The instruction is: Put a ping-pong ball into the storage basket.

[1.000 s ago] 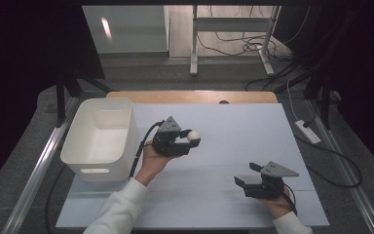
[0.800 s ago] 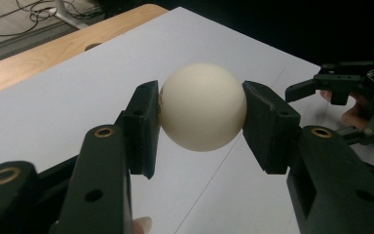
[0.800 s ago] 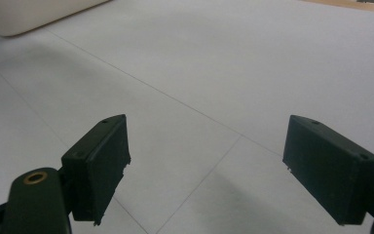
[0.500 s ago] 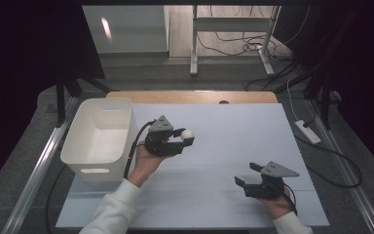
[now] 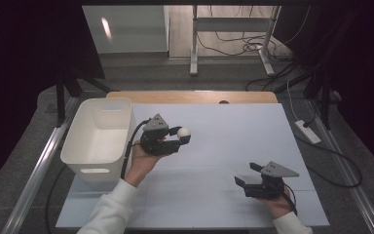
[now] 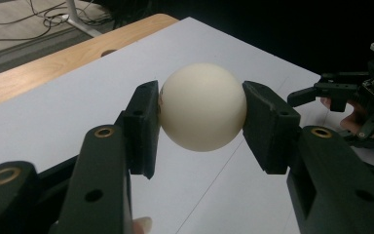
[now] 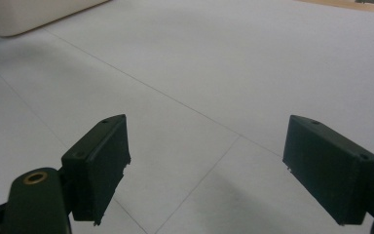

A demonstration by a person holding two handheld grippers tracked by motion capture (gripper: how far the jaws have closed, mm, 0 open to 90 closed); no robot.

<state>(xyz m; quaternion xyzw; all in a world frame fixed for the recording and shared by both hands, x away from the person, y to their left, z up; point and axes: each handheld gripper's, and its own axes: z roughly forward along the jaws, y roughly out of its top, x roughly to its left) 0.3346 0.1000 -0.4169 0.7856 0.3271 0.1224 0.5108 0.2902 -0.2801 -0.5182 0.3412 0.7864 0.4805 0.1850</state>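
Note:
A small white ball [image 5: 183, 132] [image 6: 203, 113] is clamped between the two black jaws of my left gripper [image 5: 181, 136] [image 6: 200, 122], held above the white table just right of the white bin [image 5: 100, 134]. My right gripper [image 5: 246, 176] [image 7: 224, 168] rests low near the table's front right, open, with bare table between its jaws. It is also seen in the left gripper view as the other gripper [image 6: 355, 102] at the right edge.
The white table [image 5: 233, 131] has a wooden strip [image 5: 190, 96] along its far edge. A corner of the bin [image 7: 24, 14] lies at the top left of the right gripper view. Cables and a power strip [image 5: 308, 131] lie on the floor at right.
My left gripper, with the ball in it, has moved left toward the bin. The right gripper has stayed in place.

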